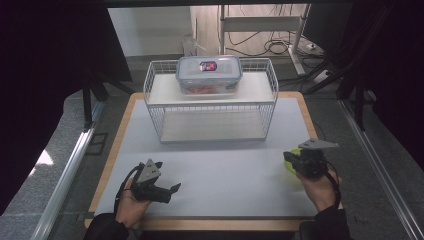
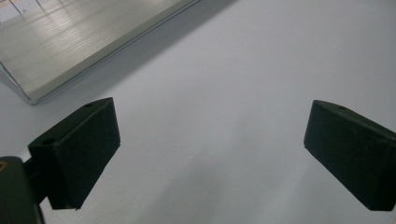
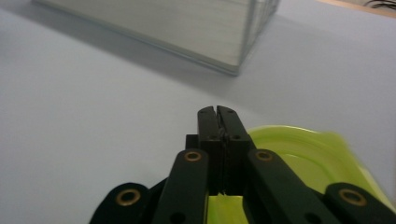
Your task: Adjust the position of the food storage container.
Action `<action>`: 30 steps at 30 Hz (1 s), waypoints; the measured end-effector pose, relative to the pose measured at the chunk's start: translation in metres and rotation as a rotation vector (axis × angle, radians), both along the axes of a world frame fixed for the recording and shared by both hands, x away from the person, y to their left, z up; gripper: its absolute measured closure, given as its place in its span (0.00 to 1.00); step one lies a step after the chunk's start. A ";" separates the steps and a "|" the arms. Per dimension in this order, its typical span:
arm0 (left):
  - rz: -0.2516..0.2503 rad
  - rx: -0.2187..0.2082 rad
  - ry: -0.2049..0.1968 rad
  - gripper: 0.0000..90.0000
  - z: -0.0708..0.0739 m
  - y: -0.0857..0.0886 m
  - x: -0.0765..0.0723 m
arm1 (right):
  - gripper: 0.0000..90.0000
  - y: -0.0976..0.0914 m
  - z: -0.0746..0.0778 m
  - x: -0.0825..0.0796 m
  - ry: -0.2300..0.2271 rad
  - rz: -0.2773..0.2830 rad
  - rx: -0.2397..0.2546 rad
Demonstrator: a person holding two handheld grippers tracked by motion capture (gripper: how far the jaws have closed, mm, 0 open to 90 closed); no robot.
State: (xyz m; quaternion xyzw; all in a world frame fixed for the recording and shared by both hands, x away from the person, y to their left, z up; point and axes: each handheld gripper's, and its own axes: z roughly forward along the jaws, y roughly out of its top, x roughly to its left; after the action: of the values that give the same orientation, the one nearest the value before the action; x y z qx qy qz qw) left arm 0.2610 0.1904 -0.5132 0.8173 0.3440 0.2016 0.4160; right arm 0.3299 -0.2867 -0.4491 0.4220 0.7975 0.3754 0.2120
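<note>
The yellow-green plastic lid (image 3: 303, 154) sits near the right edge of the bench (image 1: 225, 170), its rim pinched by the right tongs (image 3: 218, 112), pressed together. This looks like the pick-up step. Next it must travel toward the wire rack (image 1: 210, 107) with its clear food container (image 1: 209, 74). The left tongs (image 2: 210, 149) rest spread, holding nothing.

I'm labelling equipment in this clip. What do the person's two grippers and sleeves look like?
Both the left gripper and the right gripper are black, each topped with a grey three-cornered plate and trailing a black cable. The right gripper's linkage arms have brass-coloured pivots. The sleeves are dark.
</note>
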 end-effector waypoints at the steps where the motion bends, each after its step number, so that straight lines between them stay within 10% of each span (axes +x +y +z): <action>1: -0.001 -0.002 -0.002 0.04 0.000 0.000 0.000 | 1.00 -0.012 0.003 0.000 -0.014 -0.035 0.001; 13: -0.001 0.006 -0.001 0.04 0.000 -0.001 0.000 | 1.00 -0.071 0.000 0.001 -0.018 -0.236 -0.015; 30: -0.005 0.025 0.009 0.04 -0.002 -0.003 0.001 | 1.00 -0.085 -0.021 -0.002 0.057 -0.286 -0.038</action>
State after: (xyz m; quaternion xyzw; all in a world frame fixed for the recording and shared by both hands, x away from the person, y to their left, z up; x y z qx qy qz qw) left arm 0.2622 0.1875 -0.5153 0.8243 0.3411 0.2011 0.4047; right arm 0.3283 -0.3718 -0.4704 0.5377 0.7420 0.3139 0.2486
